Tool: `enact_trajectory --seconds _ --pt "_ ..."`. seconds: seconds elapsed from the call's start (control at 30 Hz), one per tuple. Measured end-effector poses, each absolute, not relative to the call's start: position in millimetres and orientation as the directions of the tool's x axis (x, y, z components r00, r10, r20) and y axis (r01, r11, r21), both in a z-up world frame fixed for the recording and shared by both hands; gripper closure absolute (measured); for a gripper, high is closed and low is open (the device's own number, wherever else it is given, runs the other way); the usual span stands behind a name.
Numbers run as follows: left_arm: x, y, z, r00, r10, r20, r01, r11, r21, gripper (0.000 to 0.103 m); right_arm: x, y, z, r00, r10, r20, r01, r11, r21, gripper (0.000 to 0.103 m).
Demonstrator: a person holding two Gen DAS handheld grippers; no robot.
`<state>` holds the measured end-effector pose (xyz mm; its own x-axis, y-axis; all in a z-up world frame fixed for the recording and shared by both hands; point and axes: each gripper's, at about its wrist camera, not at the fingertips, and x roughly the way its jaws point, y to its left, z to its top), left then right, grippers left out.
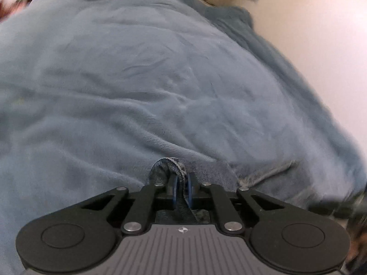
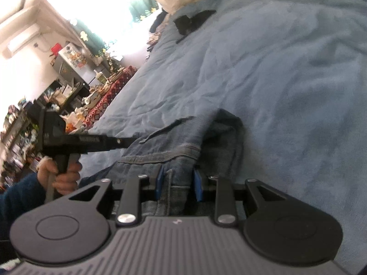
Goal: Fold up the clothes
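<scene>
Clamped tight, the left gripper [image 1: 181,183] has its blue pads pinched on a rolled denim hem, the cloth bunching up between them and trailing back under the tool. Over on the other side, the right gripper [image 2: 179,183] sits with its jaws partly apart around a thick seamed fold of the jeans [image 2: 183,142]; the pads look to be against the denim on both sides, so that reads as a grip too.

Those jeans lie on the blue blanket [image 2: 275,68] covering the bed, crumpled near both tools, with 1 edge reaching toward the left tool's long black body. A person's hand [image 2: 62,171] wraps that tool's handle, dark sleeve behind it.

Now the risk, as I judge it: the left hold is only a thin hem, and a quick lift could let it slide out. The right bite is on bulky, layered cloth, which may shift under tension. Pull unevenly and the fold goes crooked. Soft blanket beneath might also get snagged and dragged along with the denim.
</scene>
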<state>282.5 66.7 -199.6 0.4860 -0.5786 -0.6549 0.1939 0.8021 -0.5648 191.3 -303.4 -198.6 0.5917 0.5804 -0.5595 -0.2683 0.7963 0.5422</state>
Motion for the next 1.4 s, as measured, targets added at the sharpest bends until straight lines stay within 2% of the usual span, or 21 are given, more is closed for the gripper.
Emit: enact_trajectory --seconds 0.07,0.1,0.17,0.37,0.5,0.63,0.7,0.73,0.8,0.9,1.03,1.1,1.13,1.17,1.23,1.3,1.4 --pt "286 79 -201 0.481 -0.617 -0.623 0.148 0.757 -0.636 0.095 188 -303 -192 0.595 0.581 -0.555 -0.285 0.798 0.531 0.072" --pt "286 80 -202 0.471 -0.614 -0.633 0.147 0.763 -0.629 0.095 188 -304 -191 0.592 0.579 -0.560 -0.285 0.801 0.527 0.072" --pt "281 78 -200 0.467 -0.585 -0.663 0.169 0.795 -0.583 0.084 187 -307 -191 0.590 0.568 -0.574 -0.278 0.811 0.515 0.072" --pt "244 84 -169 0.501 -0.556 -0.663 0.271 0.828 -0.490 0.083 158 -314 -172 0.625 0.536 -0.568 -0.304 0.837 0.455 0.074" --pt "208 58 -144 0.508 -0.612 -0.607 0.409 0.791 -0.455 0.086 137 -286 -158 0.666 0.488 -0.564 -0.376 0.873 0.312 0.074" --pt "178 5 -153 0.471 -0.629 -0.618 0.533 0.761 -0.368 0.088 131 -258 -173 0.663 0.473 -0.580 -0.377 0.881 0.286 0.077" --pt "173 -9 -173 0.482 -0.565 -0.670 0.530 0.797 -0.290 0.091 126 -248 -184 0.684 0.440 -0.582 -0.373 0.896 0.239 0.077" --pt "172 -9 -187 0.483 -0.538 -0.691 0.520 0.811 -0.269 0.097 124 -246 -190 0.685 0.431 -0.588 -0.367 0.900 0.233 0.079" --pt "172 -6 -211 0.472 -0.515 -0.715 0.491 0.827 -0.272 0.100 119 -244 -202 0.686 0.415 -0.597 -0.355 0.908 0.224 0.085" --pt "167 2 -217 0.477 -0.529 -0.702 0.477 0.826 -0.298 0.100 110 -250 -218 0.687 0.411 -0.599 -0.326 0.912 0.251 0.088" --pt "160 8 -201 0.516 -0.505 -0.692 0.451 0.847 -0.281 0.100 100 -263 -206 0.705 0.420 -0.571 -0.292 0.906 0.306 0.088" --pt "157 20 -188 0.543 -0.504 -0.671 0.429 0.854 -0.294 0.099 93 -270 -196 0.732 0.405 -0.548 -0.273 0.911 0.310 0.080" --pt "155 26 -181 0.557 -0.503 -0.661 0.418 0.857 -0.300 0.097 90 -273 -190 0.749 0.381 -0.542 -0.259 0.921 0.290 0.070" --pt "153 33 -174 0.571 -0.502 -0.650 0.407 0.860 -0.307 0.087 88 -276 -185 0.766 0.356 -0.536 -0.245 0.931 0.269 0.066" --pt "150 52 -165 0.612 -0.447 -0.652 0.351 0.893 -0.281 0.069 84 -284 -178 0.783 0.306 -0.542 -0.208 0.949 0.236 0.065" --pt "150 68 -162 0.642 -0.374 -0.670 0.296 0.926 -0.234 0.069 83 -294 -179 0.778 0.264 -0.570 -0.161 0.961 0.226 0.065" --pt "154 94 -171 0.614 -0.357 -0.705 0.220 0.934 -0.281 0.072 83 -307 -189 0.751 0.273 -0.602 -0.113 0.950 0.290 0.066"
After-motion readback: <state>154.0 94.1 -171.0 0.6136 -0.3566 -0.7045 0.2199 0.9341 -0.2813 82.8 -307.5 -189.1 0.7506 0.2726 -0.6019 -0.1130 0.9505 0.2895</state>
